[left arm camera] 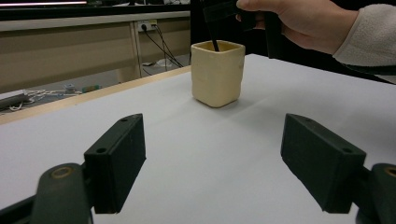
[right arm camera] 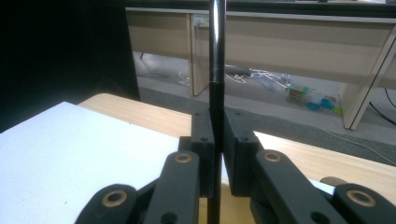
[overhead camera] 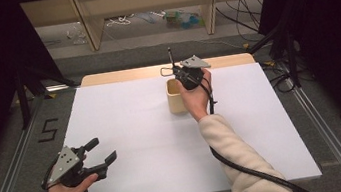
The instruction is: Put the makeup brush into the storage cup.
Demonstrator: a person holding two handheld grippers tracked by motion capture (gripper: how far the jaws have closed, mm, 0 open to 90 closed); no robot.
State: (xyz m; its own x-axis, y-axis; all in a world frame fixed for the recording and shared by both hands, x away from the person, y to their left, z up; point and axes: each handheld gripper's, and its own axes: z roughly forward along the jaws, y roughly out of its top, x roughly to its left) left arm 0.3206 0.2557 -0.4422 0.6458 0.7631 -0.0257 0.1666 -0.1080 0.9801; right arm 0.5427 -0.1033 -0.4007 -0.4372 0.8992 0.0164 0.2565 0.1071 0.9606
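White tabletop [overhead camera: 138,131], cluttered floor [overhead camera: 148,23] beyond

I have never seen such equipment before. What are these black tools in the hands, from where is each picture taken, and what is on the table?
No robot works here: a person holds a hand tool with two black jaws in each hand. One picture looks down from above the table. The other two come from small cameras riding on each tool, looking along its jaws.

The left gripper rests near the table's near left corner, jaws wide apart, holding nothing. The right gripper is above a cream square cup, the one thing standing on the white surface. Its jaws are closed on a thin dark rod, held upright. In the left gripper view the rod's lower end reaches down inside the cup. What the rod is, I cannot tell.
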